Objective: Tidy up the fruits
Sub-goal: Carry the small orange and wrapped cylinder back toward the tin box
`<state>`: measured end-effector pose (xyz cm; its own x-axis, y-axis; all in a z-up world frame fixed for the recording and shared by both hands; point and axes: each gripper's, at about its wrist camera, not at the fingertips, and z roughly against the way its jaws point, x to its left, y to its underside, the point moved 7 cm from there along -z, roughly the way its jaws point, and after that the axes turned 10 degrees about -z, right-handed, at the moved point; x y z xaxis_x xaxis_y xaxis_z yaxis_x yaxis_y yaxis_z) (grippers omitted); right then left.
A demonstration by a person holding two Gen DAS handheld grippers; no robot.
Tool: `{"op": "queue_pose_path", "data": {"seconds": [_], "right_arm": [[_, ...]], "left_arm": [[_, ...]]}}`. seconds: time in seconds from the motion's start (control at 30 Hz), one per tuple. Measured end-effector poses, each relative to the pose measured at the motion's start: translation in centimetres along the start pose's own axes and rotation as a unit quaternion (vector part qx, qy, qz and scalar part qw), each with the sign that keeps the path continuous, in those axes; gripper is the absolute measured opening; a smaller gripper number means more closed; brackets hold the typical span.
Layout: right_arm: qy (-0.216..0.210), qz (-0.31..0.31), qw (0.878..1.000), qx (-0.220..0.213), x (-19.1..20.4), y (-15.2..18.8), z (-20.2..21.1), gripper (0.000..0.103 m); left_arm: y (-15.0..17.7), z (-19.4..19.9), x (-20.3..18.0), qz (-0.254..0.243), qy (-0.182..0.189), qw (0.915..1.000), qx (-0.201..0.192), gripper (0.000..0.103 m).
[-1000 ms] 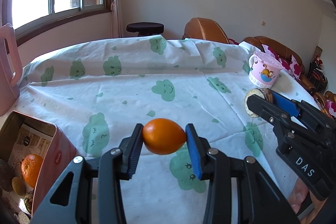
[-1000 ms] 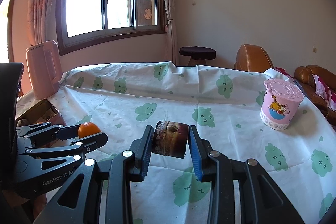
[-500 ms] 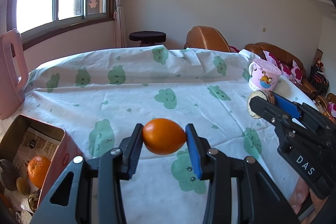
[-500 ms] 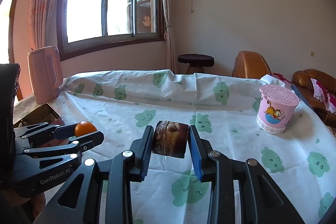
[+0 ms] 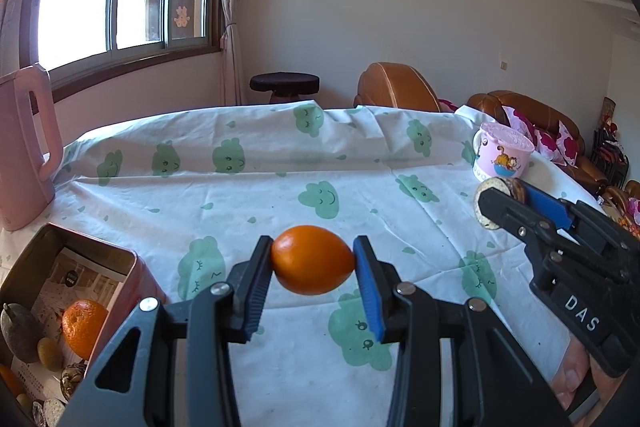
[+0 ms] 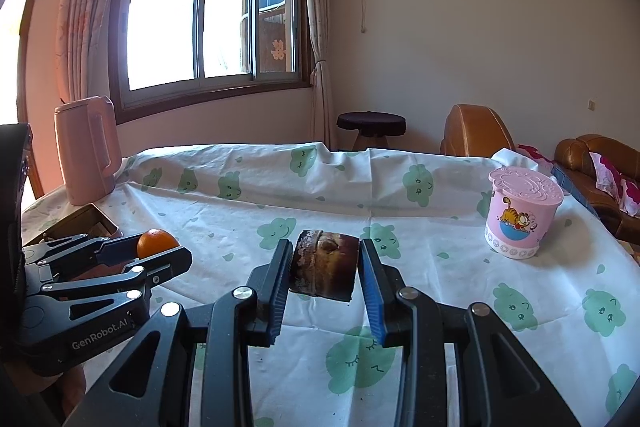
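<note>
White letters "DAS" stand on the black plastic body of the right gripper (image 5: 496,205), seen to the right of the left tongs. "GenRobot.AI" is printed in pale letters on the black plastic body of the left gripper (image 6: 158,247), left of the right tongs. Print on the paper sheet inside the pink metal tin (image 5: 132,267) is too small to read.

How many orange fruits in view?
2: one clamped in the left gripper, an orange fruit held above the tablecloth; another orange lies in the tin. More may be hidden there.
</note>
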<state>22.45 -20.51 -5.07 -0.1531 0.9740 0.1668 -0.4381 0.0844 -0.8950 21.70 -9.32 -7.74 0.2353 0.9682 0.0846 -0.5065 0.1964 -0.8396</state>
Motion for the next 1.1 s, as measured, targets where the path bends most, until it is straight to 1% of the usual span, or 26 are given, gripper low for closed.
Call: {"op": "queue_pose_path", "data": {"seconds": [0.47,0.83,1.1], "right_arm": [[-0.002,-0.002,1.000,-0.016,-0.1,-0.2,0.7,0.035],[-0.001,-0.002,1.000,-0.031,0.0,-0.2,1.6,0.035],[0.000,0.014,0.999,-0.043,0.8,0.0,2.4,0.035]], "left_arm": [[-0.2,1.0,0.4,0.005,-0.013,0.9996,-0.025,0.042],[-0.4,2.7,0.4,-0.002,-0.033,0.9979,-0.055,0.042],[0.1,4.0,1.1,0.006,-0.041,0.9969,-0.067,0.042]]}}
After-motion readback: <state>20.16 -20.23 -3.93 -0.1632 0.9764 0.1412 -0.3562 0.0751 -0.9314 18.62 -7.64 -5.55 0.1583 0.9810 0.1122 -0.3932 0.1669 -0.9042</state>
